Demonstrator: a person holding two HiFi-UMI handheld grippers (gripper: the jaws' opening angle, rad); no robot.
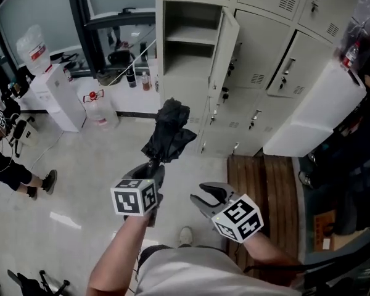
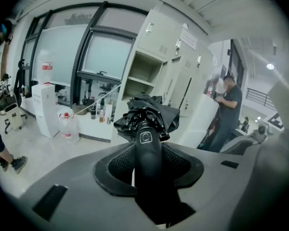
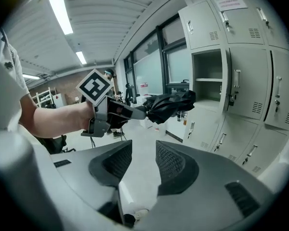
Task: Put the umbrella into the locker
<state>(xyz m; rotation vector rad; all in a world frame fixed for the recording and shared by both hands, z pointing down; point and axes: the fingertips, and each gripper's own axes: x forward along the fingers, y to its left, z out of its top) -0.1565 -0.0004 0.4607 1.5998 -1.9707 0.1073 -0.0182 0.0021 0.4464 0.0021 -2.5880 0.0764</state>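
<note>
Left hand-held gripper (image 1: 153,170) grips the black umbrella (image 1: 169,131) by its handle. The canopy, seemingly loosely bundled, points toward 12 o'clock in mid-air, well short of the open locker (image 1: 186,42). At its 3 o'clock, the right hand-held gripper (image 1: 208,196) has its jaws parted and holds nothing.

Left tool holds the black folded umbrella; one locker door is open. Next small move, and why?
Probably carry the left tool forward toward the open beige metal locker: it grips the black folded umbrella by its handle, well short of it. The right tool is open and empty.
</note>
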